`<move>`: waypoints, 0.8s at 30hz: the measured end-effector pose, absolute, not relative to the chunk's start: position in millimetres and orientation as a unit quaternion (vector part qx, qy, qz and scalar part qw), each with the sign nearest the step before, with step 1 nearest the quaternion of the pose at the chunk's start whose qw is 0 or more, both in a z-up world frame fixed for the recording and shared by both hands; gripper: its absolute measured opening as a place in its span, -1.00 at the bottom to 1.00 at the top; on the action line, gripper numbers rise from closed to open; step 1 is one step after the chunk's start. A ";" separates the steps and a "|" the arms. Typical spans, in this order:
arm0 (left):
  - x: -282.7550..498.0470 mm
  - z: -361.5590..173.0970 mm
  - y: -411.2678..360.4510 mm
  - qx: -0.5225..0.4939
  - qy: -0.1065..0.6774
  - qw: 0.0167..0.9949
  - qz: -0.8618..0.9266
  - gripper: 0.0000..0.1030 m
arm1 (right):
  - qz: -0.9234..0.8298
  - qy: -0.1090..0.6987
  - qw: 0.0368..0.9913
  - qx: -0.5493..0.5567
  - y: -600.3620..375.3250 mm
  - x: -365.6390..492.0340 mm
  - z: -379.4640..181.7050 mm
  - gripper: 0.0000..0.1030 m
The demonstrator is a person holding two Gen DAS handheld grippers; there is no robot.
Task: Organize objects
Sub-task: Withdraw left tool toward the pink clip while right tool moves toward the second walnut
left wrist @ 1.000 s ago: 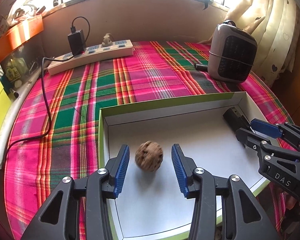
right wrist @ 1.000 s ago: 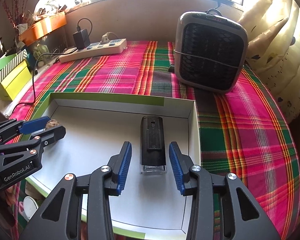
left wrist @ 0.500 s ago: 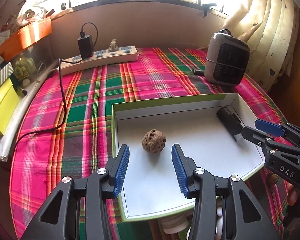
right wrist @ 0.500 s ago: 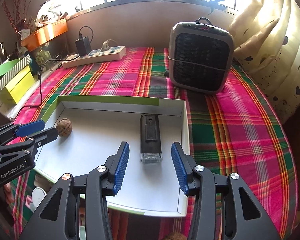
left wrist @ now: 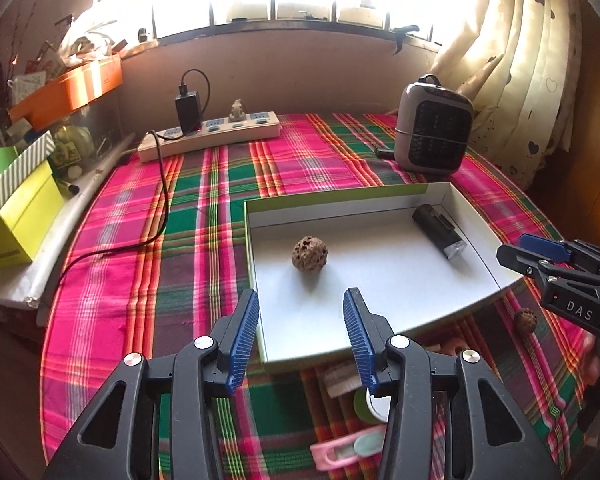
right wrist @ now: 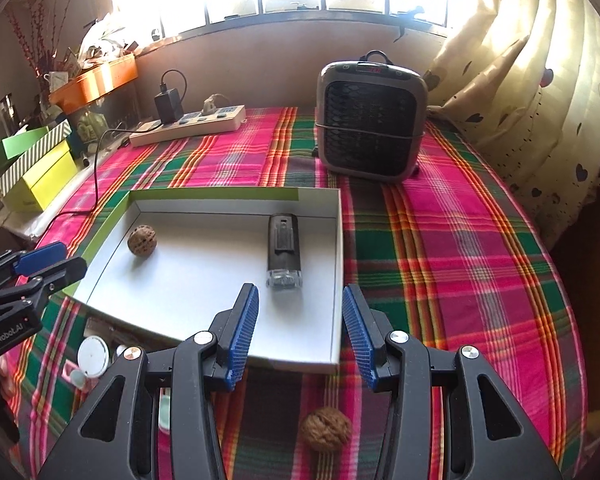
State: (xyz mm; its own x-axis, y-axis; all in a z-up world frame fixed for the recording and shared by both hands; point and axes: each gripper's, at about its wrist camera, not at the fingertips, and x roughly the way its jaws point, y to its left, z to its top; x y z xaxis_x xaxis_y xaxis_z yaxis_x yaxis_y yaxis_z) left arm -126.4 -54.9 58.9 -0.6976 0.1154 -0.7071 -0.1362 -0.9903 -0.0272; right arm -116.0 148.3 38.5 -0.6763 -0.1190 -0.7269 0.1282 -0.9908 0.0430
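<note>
A shallow white box (left wrist: 340, 196) with a green rim lies on the plaid tablecloth. Inside it sit a brown walnut (left wrist: 309, 253) on the left and a black device with a clear end (left wrist: 438, 230) on the right. My left gripper (left wrist: 301, 296) hovers open over the box's near left corner, nothing between its blue pads. My right gripper (right wrist: 300, 290) hovers open just short of the black device (right wrist: 284, 250), also holding nothing. A second walnut (right wrist: 326, 428) lies on the cloth in front of the box (right wrist: 220, 192), below the right gripper.
A grey fan heater (right wrist: 370, 124) stands behind the box at the right, a power strip (left wrist: 210, 136) with a charger at the back. A yellow box (left wrist: 18, 216) sits at the left edge. A green tape roll (left wrist: 370, 404), pink clip (left wrist: 344, 448) and white lid (right wrist: 93, 356) lie near the front.
Both grippers have drawn back and up from the box, staying open. The walnut and the black device stayed in place. The second walnut and small items near the front came into view.
</note>
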 end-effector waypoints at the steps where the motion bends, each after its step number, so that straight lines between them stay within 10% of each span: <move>1: -123.0 59.0 -56.3 -0.382 0.012 0.069 0.922 -0.17 | -0.916 0.005 0.067 0.396 150.0 -113.1 39.0 -0.12; 24: -67.6 29.8 -64.5 -0.401 -0.021 0.151 0.903 -0.13 | -0.913 -0.025 0.053 0.404 182.2 -56.7 21.9 0.08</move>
